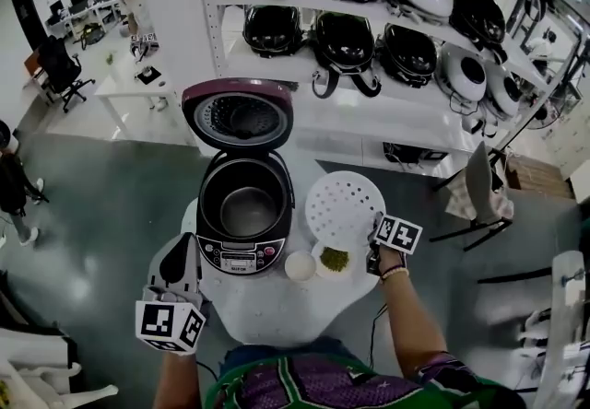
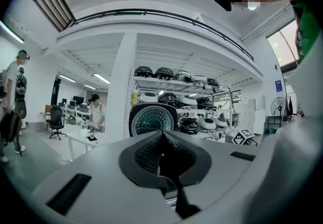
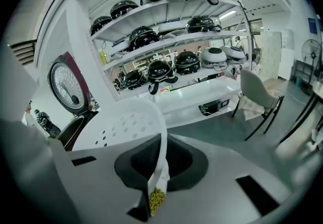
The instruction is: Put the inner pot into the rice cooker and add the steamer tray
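Observation:
The rice cooker [image 1: 244, 214] stands open on a round white table [image 1: 277, 310], its lid [image 1: 238, 114] tipped back and the grey inner pot [image 1: 247, 209] seated inside. My right gripper [image 1: 376, 237] is shut on the rim of the white perforated steamer tray [image 1: 343, 211], which hangs tilted just right of the cooker. In the right gripper view the tray [image 3: 126, 122] rises from the closed jaws [image 3: 160, 167], with the lid [image 3: 68, 84] at left. My left gripper [image 1: 187, 246] is shut and empty at the cooker's front left. Its own view shows its jaws [image 2: 162, 155] closed, facing the lid [image 2: 151, 119].
A small white bowl [image 1: 300, 265] and a bowl of green beans [image 1: 334, 260] sit on the table under the tray. Shelves of rice cookers [image 1: 369, 39] stand behind, with a chair [image 1: 479, 191] at right. People stand at the far left [image 1: 14, 181], near desks.

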